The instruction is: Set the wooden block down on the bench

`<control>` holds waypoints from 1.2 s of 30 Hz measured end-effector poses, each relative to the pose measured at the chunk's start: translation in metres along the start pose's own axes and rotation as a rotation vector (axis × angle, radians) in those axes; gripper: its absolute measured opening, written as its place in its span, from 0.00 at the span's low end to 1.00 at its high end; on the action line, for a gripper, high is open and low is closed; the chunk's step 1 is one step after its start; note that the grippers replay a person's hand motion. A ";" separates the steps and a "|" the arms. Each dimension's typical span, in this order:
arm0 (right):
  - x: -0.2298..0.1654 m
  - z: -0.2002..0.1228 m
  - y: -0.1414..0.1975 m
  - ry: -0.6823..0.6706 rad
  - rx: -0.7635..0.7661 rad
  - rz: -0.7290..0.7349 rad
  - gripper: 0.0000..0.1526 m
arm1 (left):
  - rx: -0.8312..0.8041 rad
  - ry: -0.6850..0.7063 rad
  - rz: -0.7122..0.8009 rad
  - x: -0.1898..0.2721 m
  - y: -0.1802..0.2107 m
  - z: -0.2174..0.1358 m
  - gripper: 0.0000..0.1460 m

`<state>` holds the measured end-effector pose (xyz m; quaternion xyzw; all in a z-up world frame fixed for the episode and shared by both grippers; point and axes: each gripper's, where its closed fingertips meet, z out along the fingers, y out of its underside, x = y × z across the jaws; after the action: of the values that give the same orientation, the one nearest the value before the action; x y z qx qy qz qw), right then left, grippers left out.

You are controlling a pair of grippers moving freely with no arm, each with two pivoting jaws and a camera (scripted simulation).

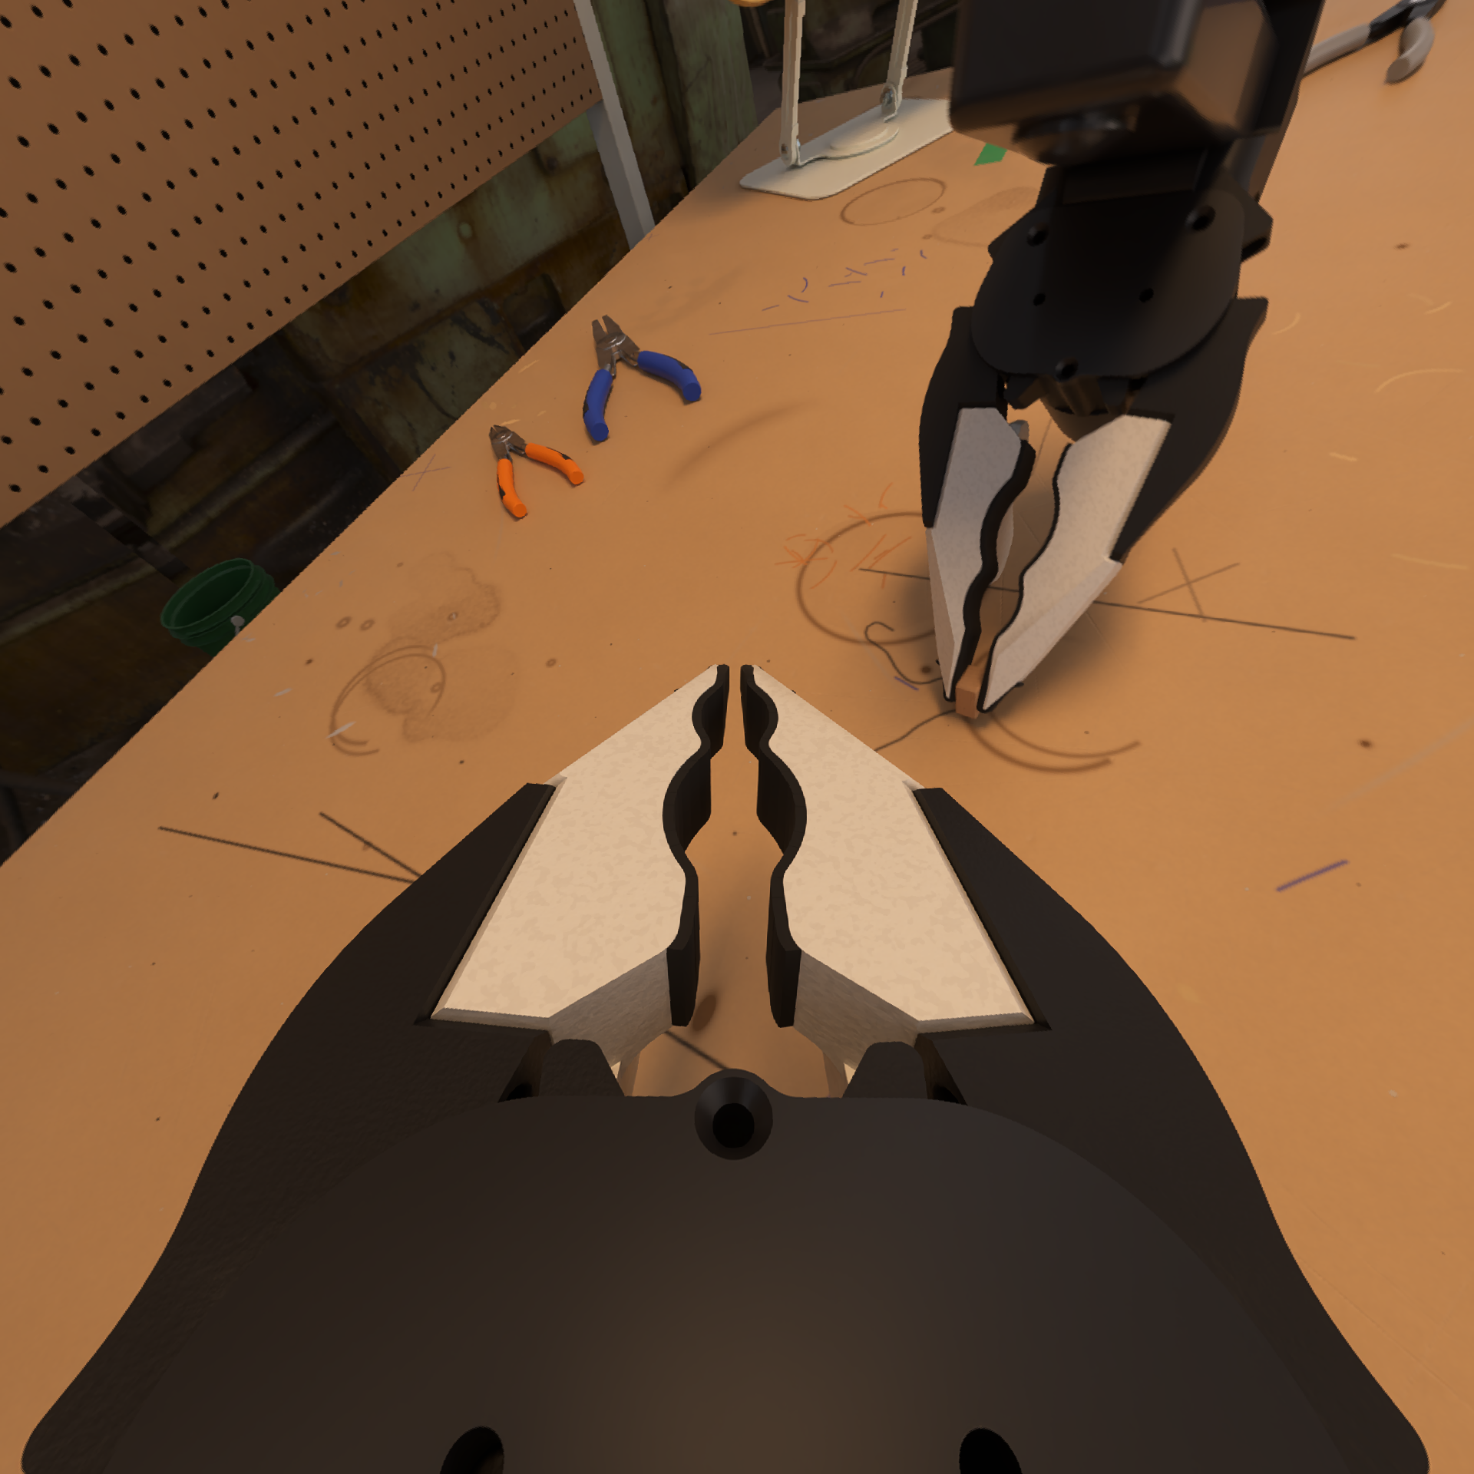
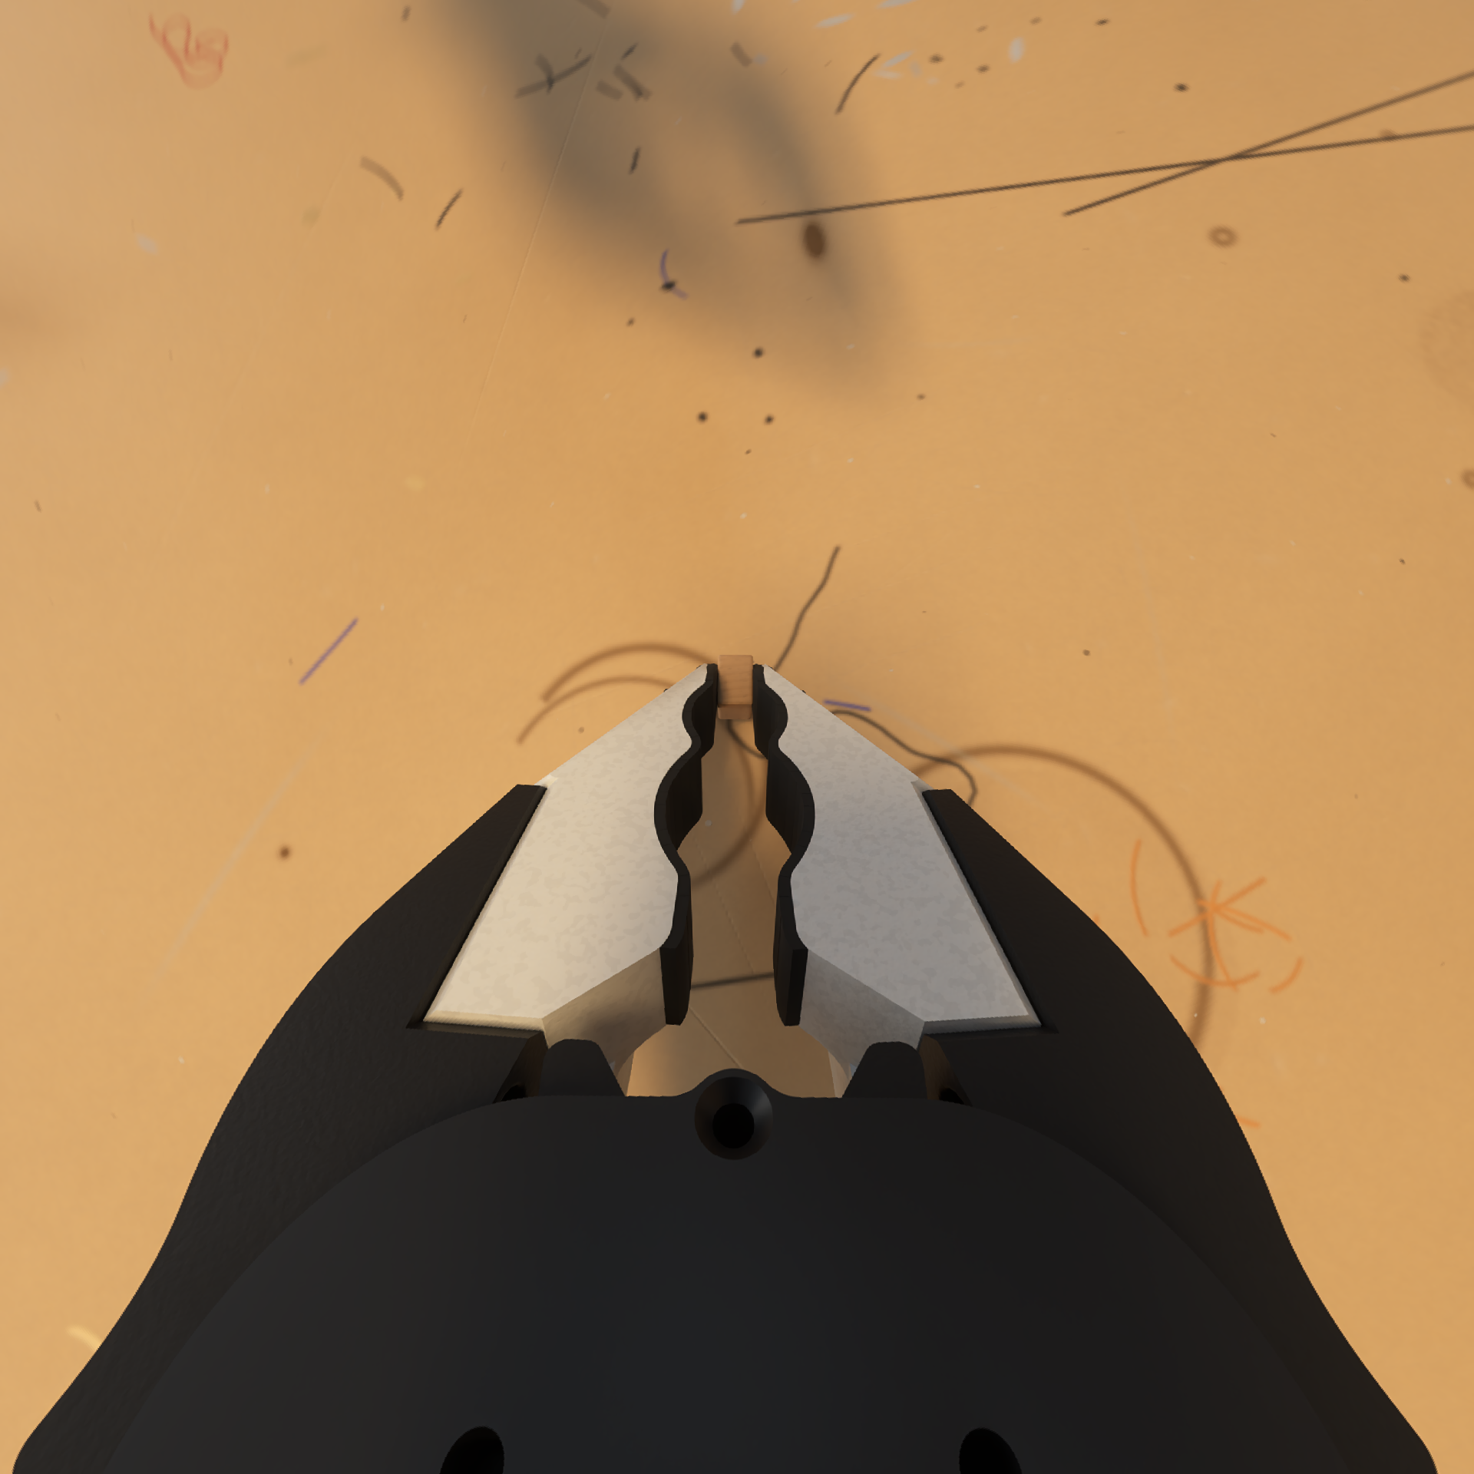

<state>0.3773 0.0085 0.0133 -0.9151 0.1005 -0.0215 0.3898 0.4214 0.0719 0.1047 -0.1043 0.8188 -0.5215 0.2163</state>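
Note:
A small light wooden block [image 2: 735, 686] sits pinched between the tips of my right gripper [image 2: 735, 678], which is shut on it. In the left wrist view the right gripper [image 1: 967, 702] points steeply down and the wooden block [image 1: 967, 699] is at or just above the scuffed orange bench [image 1: 718, 574]; I cannot tell if it touches. My left gripper [image 1: 735, 674] is shut and empty, hovering over the bench left of and nearer than the right gripper.
Blue-handled pliers [image 1: 638, 375] and orange-handled pliers [image 1: 530, 470] lie near the bench's far left edge. A white lamp base [image 1: 845, 151] stands at the back. A pegboard [image 1: 239, 199] rises beyond the edge, with a green bucket [image 1: 215, 602] below.

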 end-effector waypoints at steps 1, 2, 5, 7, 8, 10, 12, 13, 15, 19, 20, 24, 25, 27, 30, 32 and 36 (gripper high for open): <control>0.003 -0.001 -0.002 0.000 0.020 0.037 0.05 | -0.004 -0.005 0.008 0.000 0.000 0.000 0.02; 0.006 -0.002 -0.005 0.000 0.043 0.076 0.05 | -0.008 -0.007 0.015 0.000 0.001 0.001 0.02; 0.014 -0.007 -0.013 -0.016 0.122 0.210 0.05 | -0.032 -0.001 0.025 0.002 0.005 0.003 0.02; 0.020 -0.011 -0.018 -0.037 0.177 0.316 0.05 | -0.048 0.009 0.027 0.004 0.008 0.005 0.02; 0.022 -0.012 -0.021 -0.050 0.203 0.371 0.05 | -0.055 0.017 0.025 0.006 0.009 0.007 0.02; 0.024 -0.015 -0.027 -0.095 0.257 0.468 0.05 | -0.068 0.041 0.016 0.010 0.012 0.009 0.02; 0.025 -0.020 -0.034 -0.141 0.320 0.523 0.05 | -0.075 0.066 0.003 0.014 0.014 0.011 0.02; 0.026 -0.022 -0.037 -0.149 0.351 0.537 0.05 | -0.078 0.077 -0.003 0.016 0.015 0.013 0.02; 0.029 -0.026 -0.042 -0.145 0.394 0.552 0.05 | -0.080 0.094 -0.016 0.019 0.016 0.015 0.02; 0.031 -0.030 -0.049 -0.106 0.446 0.526 0.05 | -0.046 0.161 -0.088 0.028 0.012 0.016 0.02; 0.030 -0.031 -0.051 -0.099 0.462 0.514 0.05 | -0.034 0.180 -0.116 0.029 0.010 0.016 0.02; 0.027 -0.035 -0.059 -0.076 0.503 0.466 0.05 | 0.002 0.242 -0.224 0.030 0.007 0.015 0.02; 0.027 -0.035 -0.060 -0.069 0.502 0.454 0.05 | 0.010 0.251 -0.246 0.029 0.006 0.015 0.02; 0.026 -0.035 -0.061 -0.049 0.500 0.434 0.05 | 0.026 0.264 -0.275 0.028 0.005 0.013 0.02; 0.026 -0.036 -0.062 -0.034 0.503 0.417 0.05 | 0.034 0.263 -0.278 0.026 0.003 0.012 0.02; 0.026 -0.037 -0.063 -0.029 0.507 0.412 0.05 | 0.034 0.260 -0.273 0.026 0.003 0.012 0.02; 0.027 -0.040 -0.066 -0.012 0.532 0.402 0.05 | 0.038 0.270 -0.284 0.028 0.002 0.013 0.02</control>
<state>0.4099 0.0194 0.0878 -0.7432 0.2675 0.0358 0.6123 0.4026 0.0516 0.0914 -0.1440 0.8075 -0.5712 0.0307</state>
